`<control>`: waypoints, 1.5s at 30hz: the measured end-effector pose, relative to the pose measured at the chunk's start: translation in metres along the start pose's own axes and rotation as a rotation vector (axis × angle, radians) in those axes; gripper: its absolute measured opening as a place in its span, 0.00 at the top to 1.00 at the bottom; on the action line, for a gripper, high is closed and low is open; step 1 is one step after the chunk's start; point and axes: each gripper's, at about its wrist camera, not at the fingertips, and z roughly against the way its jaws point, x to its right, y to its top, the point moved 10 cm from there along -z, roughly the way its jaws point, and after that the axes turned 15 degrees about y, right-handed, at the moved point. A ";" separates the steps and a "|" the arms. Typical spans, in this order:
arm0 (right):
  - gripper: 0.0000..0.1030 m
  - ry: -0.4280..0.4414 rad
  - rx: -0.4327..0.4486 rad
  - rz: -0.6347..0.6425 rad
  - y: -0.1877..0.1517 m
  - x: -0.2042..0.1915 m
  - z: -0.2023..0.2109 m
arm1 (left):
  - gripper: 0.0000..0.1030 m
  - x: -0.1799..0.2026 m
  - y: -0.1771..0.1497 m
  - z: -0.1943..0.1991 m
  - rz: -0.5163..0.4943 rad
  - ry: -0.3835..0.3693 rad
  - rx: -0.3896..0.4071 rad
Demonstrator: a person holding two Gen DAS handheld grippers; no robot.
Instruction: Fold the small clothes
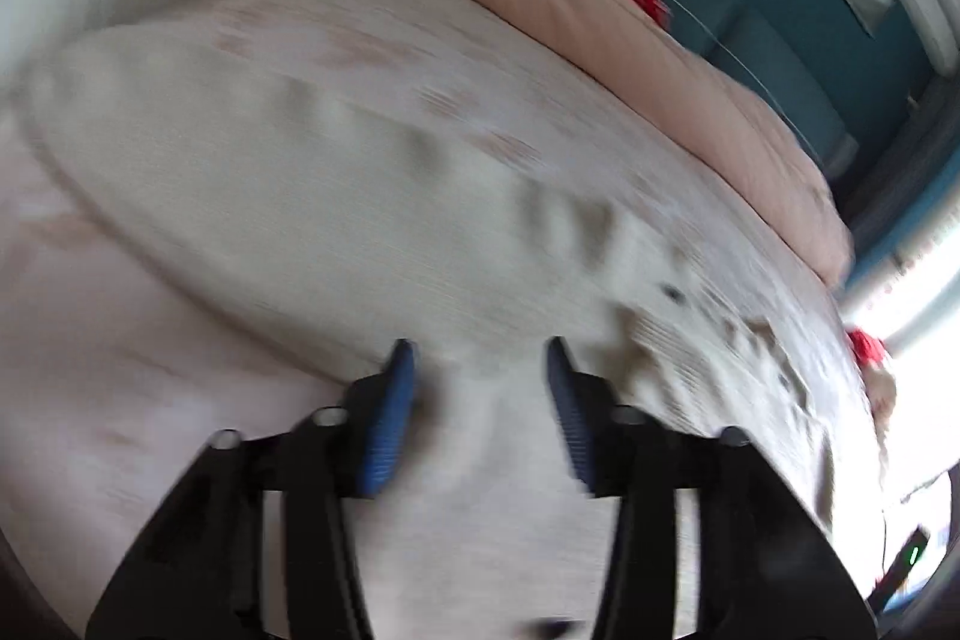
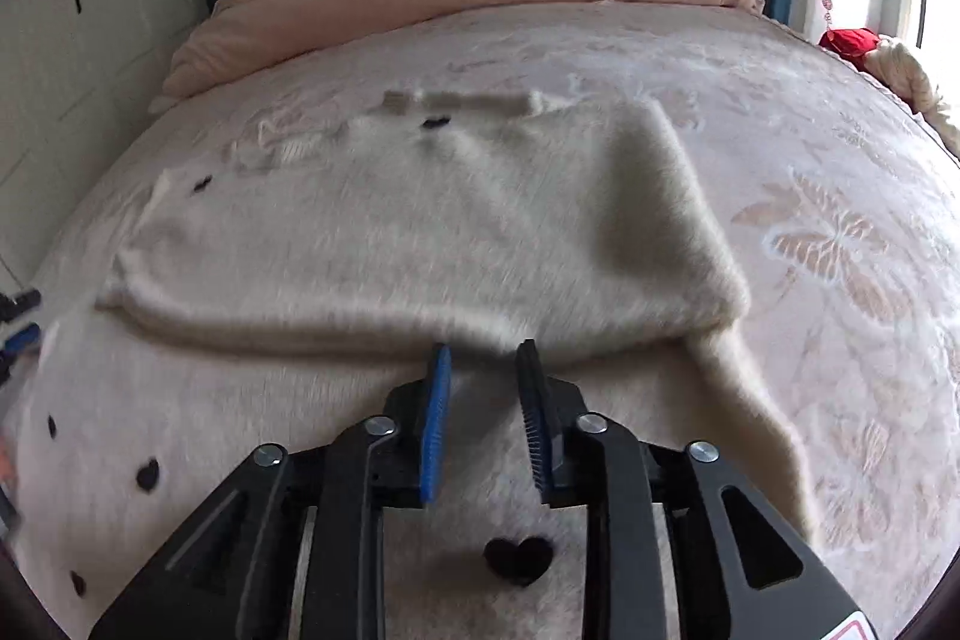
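My cream sweater (image 2: 420, 244) lies on the bed (image 2: 840, 172), one fold apparently laid across its middle, though blur hides detail. Left tongs (image 1: 480, 358) and right tongs (image 2: 483, 358) hover parted, holding nothing. Further folds remain.

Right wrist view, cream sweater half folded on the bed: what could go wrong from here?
1. The right gripper hangs open at the folded edge of the cream sweater; a shallow pinch might catch only the top layer and undo the fold.
2. One sleeve trails out past the fold, so the next fold may come out lopsided.
3. The left wrist view is motion-blurred with the left gripper open; its approach may land off target.
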 end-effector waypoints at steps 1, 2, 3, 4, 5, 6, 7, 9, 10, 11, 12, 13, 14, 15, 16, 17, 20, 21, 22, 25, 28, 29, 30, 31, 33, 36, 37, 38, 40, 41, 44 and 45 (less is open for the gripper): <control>0.71 -0.023 -0.004 0.014 -0.004 0.000 0.000 | 0.40 -0.032 0.015 0.000 0.037 0.056 0.019; 0.70 -0.044 0.007 0.029 -0.005 0.000 0.001 | 0.36 -0.057 0.026 -0.002 0.066 0.102 0.029; 0.63 -0.057 0.006 0.030 -0.007 0.000 0.001 | 0.33 -0.098 0.046 -0.005 0.119 0.173 0.044; 0.62 -0.064 0.003 0.031 -0.011 -0.002 0.000 | 0.31 -0.124 0.058 -0.007 0.158 0.216 0.052; 0.62 -0.068 0.010 0.038 -0.012 -0.004 -0.001 | 0.30 -0.152 0.072 -0.011 0.201 0.258 0.060; 0.61 -0.074 0.016 0.046 -0.013 -0.005 0.000 | 0.29 -0.178 0.086 -0.016 0.241 0.300 0.066; 0.61 -0.078 0.020 0.053 -0.015 -0.006 -0.001 | 0.29 -0.208 0.101 -0.022 0.287 0.356 0.070; 0.60 -0.100 0.031 0.070 -0.019 -0.007 -0.002 | 0.29 -0.249 0.121 -0.035 0.366 0.419 0.055; 0.60 -0.117 0.033 0.083 -0.020 -0.009 -0.003 | 0.29 -0.258 0.127 -0.039 0.400 0.412 0.052; 0.59 -0.137 0.032 0.098 -0.021 -0.010 -0.005 | 0.29 -0.265 0.133 -0.044 0.431 0.404 0.054; 0.59 -0.153 0.033 0.110 -0.021 -0.011 -0.006 | 0.29 -0.270 0.138 -0.046 0.455 0.407 0.068; 0.58 -0.164 0.032 0.119 -0.020 -0.011 -0.006 | 0.33 -0.274 0.145 -0.049 0.477 0.415 0.074; 0.58 -0.171 0.031 0.123 -0.020 -0.011 -0.007 | 0.41 -0.274 0.148 -0.051 0.486 0.418 0.071; 0.57 -0.174 0.032 0.123 -0.019 -0.010 -0.007 | 0.74 -0.272 0.152 -0.054 0.482 0.406 0.065; 0.57 -0.174 0.033 0.122 -0.019 -0.009 -0.008 | 0.89 -0.261 0.156 -0.060 0.467 0.361 0.028; 0.56 -0.174 0.035 0.120 -0.018 -0.009 -0.007 | 0.91 -0.250 0.159 -0.057 0.463 0.340 0.021; 0.55 -0.176 0.038 0.120 -0.018 -0.009 -0.008 | 0.91 -0.203 0.181 -0.017 0.392 0.241 0.138; 0.55 -0.176 0.039 0.120 -0.018 -0.009 -0.008 | 0.91 -0.162 0.189 0.006 0.302 0.184 0.180; 0.55 -0.173 0.041 0.118 -0.018 -0.009 -0.008 | 0.91 -0.130 0.191 0.024 0.240 0.138 0.208; 0.55 -0.162 0.044 0.110 -0.017 -0.007 -0.007 | 0.91 -0.008 0.177 0.090 0.028 -0.041 0.284; 0.55 -0.154 0.046 0.102 -0.016 -0.007 -0.007 | 0.90 0.111 0.123 0.138 -0.133 -0.239 0.259; 0.55 -0.149 0.047 0.099 -0.016 -0.006 -0.007 | 0.90 0.146 0.098 0.146 -0.174 -0.292 0.226; 0.55 -0.143 0.048 0.094 -0.015 -0.006 -0.007 | 0.87 0.168 0.078 0.149 -0.193 -0.325 0.196; 0.55 -0.135 0.049 0.088 -0.015 -0.005 -0.006 | 0.87 0.197 0.048 0.148 -0.221 -0.364 0.138; 0.55 -0.120 0.050 0.075 -0.015 -0.005 -0.006 | 0.83 0.237 -0.010 0.131 -0.277 -0.372 0.034; 0.54 -0.095 0.052 0.054 -0.014 -0.003 -0.005 | 0.72 0.254 -0.102 0.086 -0.314 -0.293 -0.153; 0.54 -0.086 0.052 0.048 -0.013 -0.003 -0.005 | 0.70 0.246 -0.125 0.074 -0.301 -0.253 -0.200; 0.54 -0.073 0.050 0.039 -0.013 -0.003 -0.004 | 0.69 0.232 -0.141 0.068 -0.277 -0.230 -0.223; 0.54 -0.042 0.050 0.021 -0.011 -0.003 -0.001 | 0.58 0.204 -0.154 0.064 -0.215 -0.197 -0.247; 0.53 -0.016 0.060 0.009 -0.008 -0.005 0.004 | 0.54 0.190 -0.153 0.066 -0.178 -0.189 -0.251; 0.42 0.037 0.120 0.003 0.003 -0.016 0.028 | 0.41 0.144 -0.116 0.067 -0.061 -0.186 -0.198; 0.37 0.085 0.153 -0.009 0.011 -0.024 0.037 | 0.32 0.129 -0.099 0.066 -0.023 -0.180 -0.167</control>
